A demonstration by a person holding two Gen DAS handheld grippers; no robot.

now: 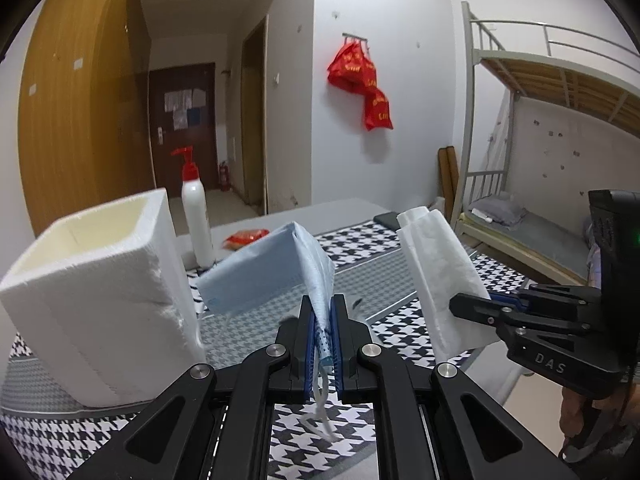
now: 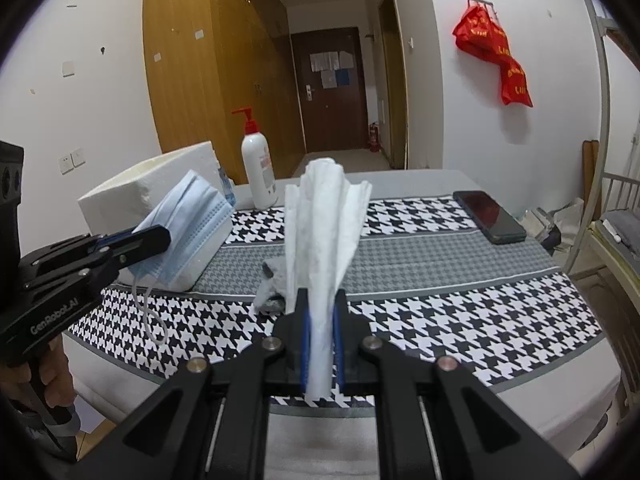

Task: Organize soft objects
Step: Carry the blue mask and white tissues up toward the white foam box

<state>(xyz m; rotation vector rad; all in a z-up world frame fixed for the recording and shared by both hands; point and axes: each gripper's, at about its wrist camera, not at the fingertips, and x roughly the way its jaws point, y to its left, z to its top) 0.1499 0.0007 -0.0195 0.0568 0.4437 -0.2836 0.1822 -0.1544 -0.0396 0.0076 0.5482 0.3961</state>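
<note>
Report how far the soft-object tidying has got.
Done: nothing shows inside the white foam box yet. In hand: the left tongs are shut on a blue face mask, the right tongs on a folded white tissue, both lifted off the houndstooth cloth. Left: putting both away, probably in the box, plus a grey fabric scrap lying on the cloth.

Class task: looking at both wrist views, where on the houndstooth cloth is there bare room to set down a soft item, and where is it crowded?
Free: the wide stretch of cloth between the phone and the near table edge, right of the grey rag. Crowded: the left side, where the foam box and pump bottle stand, with the left claw holding the blue mask before the box.
</note>
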